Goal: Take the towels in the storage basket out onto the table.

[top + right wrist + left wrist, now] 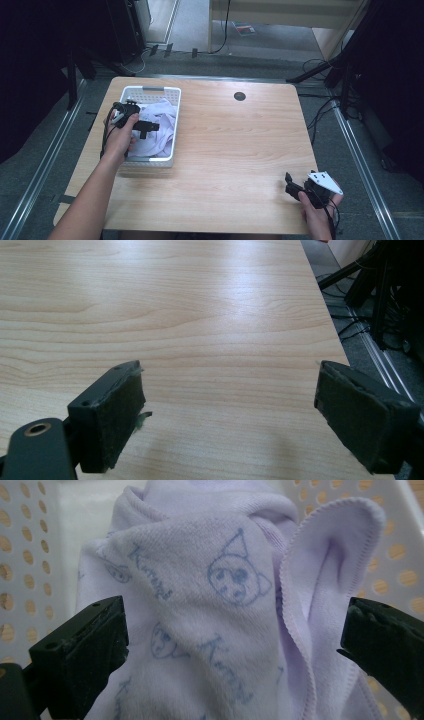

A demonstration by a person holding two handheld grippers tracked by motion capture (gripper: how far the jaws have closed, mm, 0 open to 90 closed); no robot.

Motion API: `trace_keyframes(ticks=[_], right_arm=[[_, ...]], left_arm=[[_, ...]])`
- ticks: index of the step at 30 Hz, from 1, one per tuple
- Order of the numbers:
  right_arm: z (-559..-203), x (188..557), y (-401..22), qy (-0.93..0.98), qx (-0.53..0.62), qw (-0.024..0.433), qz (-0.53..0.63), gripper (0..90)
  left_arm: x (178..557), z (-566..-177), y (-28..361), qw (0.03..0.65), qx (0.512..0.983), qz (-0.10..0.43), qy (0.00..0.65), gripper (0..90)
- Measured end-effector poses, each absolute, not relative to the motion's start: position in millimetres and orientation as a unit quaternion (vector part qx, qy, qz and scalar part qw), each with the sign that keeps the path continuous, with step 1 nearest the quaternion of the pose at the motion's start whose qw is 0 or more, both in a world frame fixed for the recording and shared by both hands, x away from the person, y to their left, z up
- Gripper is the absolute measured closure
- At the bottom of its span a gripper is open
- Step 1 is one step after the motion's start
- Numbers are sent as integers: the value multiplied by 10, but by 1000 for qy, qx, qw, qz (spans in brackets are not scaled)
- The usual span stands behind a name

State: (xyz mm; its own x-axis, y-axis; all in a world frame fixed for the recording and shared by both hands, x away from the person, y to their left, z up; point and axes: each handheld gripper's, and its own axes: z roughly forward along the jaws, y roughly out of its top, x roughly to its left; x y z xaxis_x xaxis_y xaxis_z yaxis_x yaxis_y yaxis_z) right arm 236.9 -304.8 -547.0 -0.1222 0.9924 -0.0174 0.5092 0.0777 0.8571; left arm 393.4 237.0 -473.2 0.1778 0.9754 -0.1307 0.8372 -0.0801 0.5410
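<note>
Surface: light wood-grain counter (235, 145), dark floor around it.
Cloth: pale lilac printed towel (210, 605) lay bunched inside the white perforated plastic basket (172, 102) at the counter's left.
Left claw (142, 127): spread wide, straddling a raised fold, not yet pinching.
Right claw (230, 415): spread, idle above bare counter, near corner.
Advice: close squarely on the fold's thick middle, clear of the basket wall.

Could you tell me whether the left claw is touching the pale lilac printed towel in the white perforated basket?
Cannot tell: in the left gripper view the left claw straddles the pale lilac printed towel, jaws wide.
</note>
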Motion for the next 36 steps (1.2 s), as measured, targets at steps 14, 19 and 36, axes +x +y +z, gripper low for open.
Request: trace_keyframes(ticks=[14,19,36], right_arm=[[-5470,2375,-3053,656,574,329,363,129],[-5470,2373,-3051,655,575,329,363,129],[-5471,2376,-3046,660,571,330,361,130]], left_arm=[[4238,-4943,2267,211,730,115,640,0],[4268,-5023,2228,196,727,119,647,0],[4215,-5145,2083,153,767,145,606,0]])
